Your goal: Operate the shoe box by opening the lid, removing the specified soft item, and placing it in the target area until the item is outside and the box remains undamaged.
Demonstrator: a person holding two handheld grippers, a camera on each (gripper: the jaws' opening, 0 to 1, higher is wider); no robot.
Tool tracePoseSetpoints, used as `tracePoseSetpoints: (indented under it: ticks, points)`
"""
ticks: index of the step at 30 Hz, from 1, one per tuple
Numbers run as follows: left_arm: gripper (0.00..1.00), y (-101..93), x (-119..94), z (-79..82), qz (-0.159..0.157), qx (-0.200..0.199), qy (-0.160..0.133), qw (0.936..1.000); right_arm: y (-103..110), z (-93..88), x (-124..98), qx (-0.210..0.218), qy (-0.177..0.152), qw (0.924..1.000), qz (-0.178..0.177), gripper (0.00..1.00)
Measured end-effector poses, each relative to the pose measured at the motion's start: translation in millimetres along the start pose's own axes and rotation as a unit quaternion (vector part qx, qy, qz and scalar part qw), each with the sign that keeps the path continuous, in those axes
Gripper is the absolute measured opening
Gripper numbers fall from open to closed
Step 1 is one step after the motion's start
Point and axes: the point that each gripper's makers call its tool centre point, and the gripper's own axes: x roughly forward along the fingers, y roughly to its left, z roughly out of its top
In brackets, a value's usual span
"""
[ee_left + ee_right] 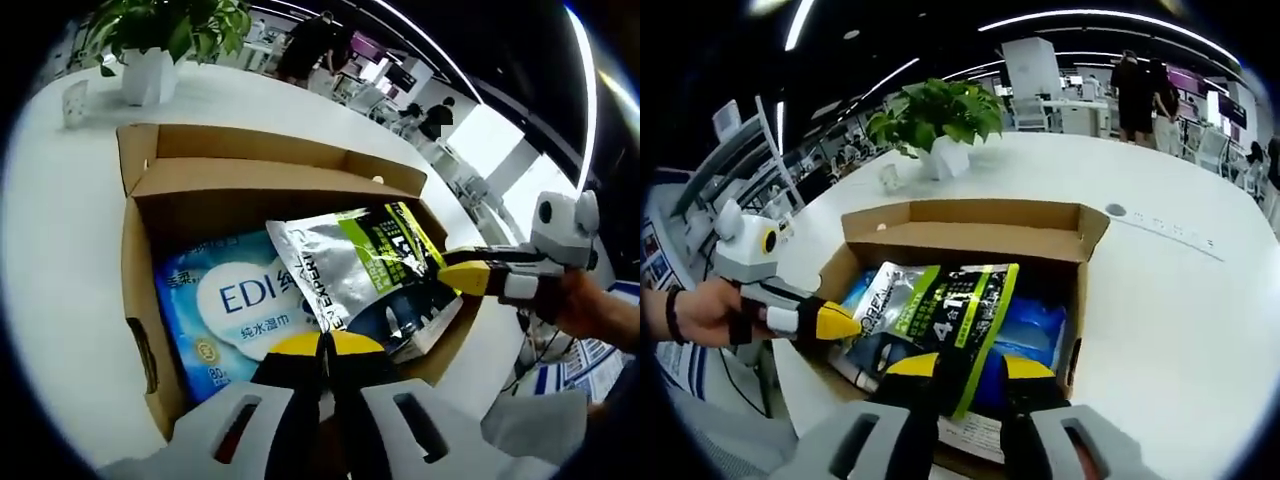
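- The left gripper view looks from close above one long side of the open cardboard box (140, 300), across it toward the potted plant (150, 50).
- The right gripper view faces the box (970, 225) from the opposite side, equally near.
- Both share the box interior and white table (1180, 300).

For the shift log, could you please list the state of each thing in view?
Shoe box: open, flaps up.
Silver pouch: tilted, partly raised, gripped at two edges.
Blue wipes pack: flat inside box.
Left tool: shut on pouch.
Right tool: shut on pouch.
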Motion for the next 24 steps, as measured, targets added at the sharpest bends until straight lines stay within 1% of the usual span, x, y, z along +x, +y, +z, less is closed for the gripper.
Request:
tracePoseSetpoints:
  ticks: [5, 7, 8, 10, 12, 15, 18, 24]
  points:
    - [0.00, 0.5, 0.6, 0.3, -0.001, -0.002, 0.000, 1.0000, 3.4, -0.7, 3.9, 0.009, 0.000, 1.0000, 0.003, 0.11]
    - [0.00, 0.6, 0.5, 0.3, -0.001, -0.003, -0.001, 1.0000, 2.9, -1.4, 4.2, 0.008, -0.001, 1.0000, -0.002, 0.09]
    - [0.00, 0.5, 0.3, 0.3, -0.001, -0.004, -0.001, 1.0000, 0.5, -2.7, 3.9, 0.005, 0.002, 0.9999, -0.009, 0.07]
    - [0.00, 0.2, 0.0, 0.2, -0.001, -0.005, -0.002, 1.0000, -1.3, -3.5, 2.8, 0.005, 0.001, 0.9999, -0.014, 0.00]
    - [0.00, 0.1, -0.2, 0.1, -0.002, -0.006, -0.003, 1.0000, -0.5, -2.1, 3.0, 0.015, -0.006, 0.9998, -0.008, 0.00]
    - [0.00, -0.3, -0.2, 0.6, -0.003, -0.008, -0.004, 1.0000, 0.8, -2.9, 2.1, 0.009, -0.004, 0.9999, -0.006, 0.00]
    - [0.00, -1.0, -0.3, 0.8, -0.003, -0.007, -0.004, 1.0000, 2.8, -2.8, -0.1, 0.012, -0.005, 0.9999, -0.006, 0.00]
    - [0.00, -4.4, -2.0, 2.0, -0.007, -0.009, -0.007, 0.9999, 0.7, -5.4, -2.1, 0.005, -0.002, 1.0000, -0.006, 0.00]
